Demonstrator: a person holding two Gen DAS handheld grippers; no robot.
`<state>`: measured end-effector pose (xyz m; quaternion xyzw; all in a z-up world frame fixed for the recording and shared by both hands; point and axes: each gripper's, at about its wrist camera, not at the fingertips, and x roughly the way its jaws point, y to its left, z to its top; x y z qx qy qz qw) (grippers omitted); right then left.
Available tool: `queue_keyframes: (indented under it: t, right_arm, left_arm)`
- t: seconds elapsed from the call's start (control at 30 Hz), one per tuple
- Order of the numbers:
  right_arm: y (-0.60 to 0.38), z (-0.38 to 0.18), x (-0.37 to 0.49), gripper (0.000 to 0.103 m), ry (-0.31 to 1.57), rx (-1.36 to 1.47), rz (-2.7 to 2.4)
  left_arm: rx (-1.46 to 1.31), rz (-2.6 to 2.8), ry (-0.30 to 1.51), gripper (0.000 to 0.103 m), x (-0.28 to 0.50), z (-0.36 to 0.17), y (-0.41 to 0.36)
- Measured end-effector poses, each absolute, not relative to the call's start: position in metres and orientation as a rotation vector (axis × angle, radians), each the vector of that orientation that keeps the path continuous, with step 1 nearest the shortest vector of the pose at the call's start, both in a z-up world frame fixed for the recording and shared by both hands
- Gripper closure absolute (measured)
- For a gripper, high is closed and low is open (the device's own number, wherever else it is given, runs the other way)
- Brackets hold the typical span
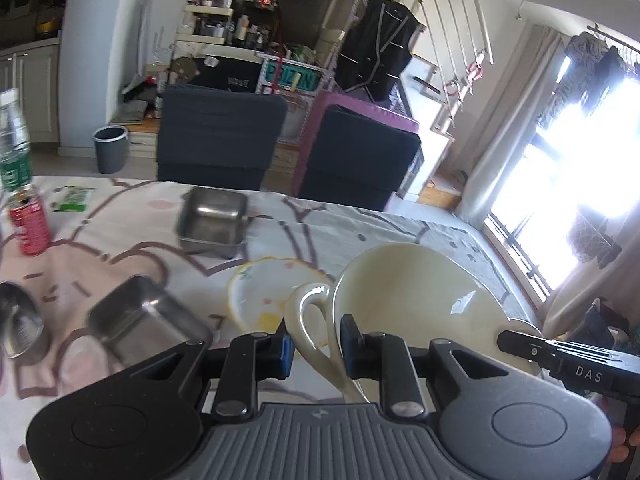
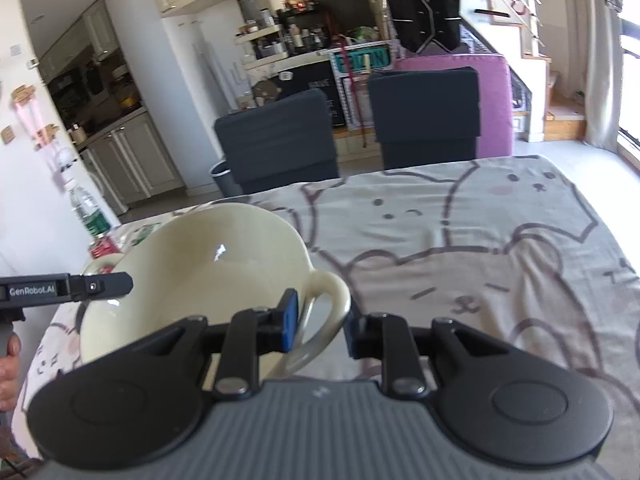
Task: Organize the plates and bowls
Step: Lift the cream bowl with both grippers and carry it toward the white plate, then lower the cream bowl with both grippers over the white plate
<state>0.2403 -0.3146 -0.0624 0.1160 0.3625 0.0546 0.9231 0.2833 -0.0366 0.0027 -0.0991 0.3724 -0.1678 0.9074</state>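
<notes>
A cream bowl with a loop handle on each side hangs above the table, carried between both grippers. My left gripper is shut on its left handle, the blue pads pressing the loop from both sides. In the right wrist view the same bowl is empty, and my right gripper is shut on the right handle. Each view shows the other gripper at the bowl's far side: the right gripper and the left gripper. A small plate with a yellow rim lies on the table under the bowl.
Two square steel containers and a round steel bowl sit left of the plate. A red can and a water bottle stand at the far left. Two dark chairs are behind the table. The patterned tablecloth spreads to the right.
</notes>
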Motion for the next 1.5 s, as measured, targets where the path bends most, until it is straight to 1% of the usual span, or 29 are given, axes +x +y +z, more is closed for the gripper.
queue_keyframes:
  t: [0.23,0.6,1.1,1.5]
  right_arm:
    - [-0.274,-0.07,0.23,0.075,0.765,0.216,0.174]
    - [-0.233,-0.1,0.248,0.075,0.869,0.157,0.222]
    - [-0.211,-0.124,0.254,0.075,0.961,0.12,0.211]
    - [-0.193,-0.133,0.257,0.075,1.004,0.055,0.214]
  left_arm:
    - [-0.236,-0.291,0.783,0.078,0.259,-0.01,0.004]
    - [-0.315,-0.207,0.885,0.078,0.252,-0.051,0.048]
    - [-0.349,-0.189,1.022,0.077,0.262,-0.083,0.06]
    - [-0.347,-0.154,1.116,0.073,0.27,-0.107,0.069]
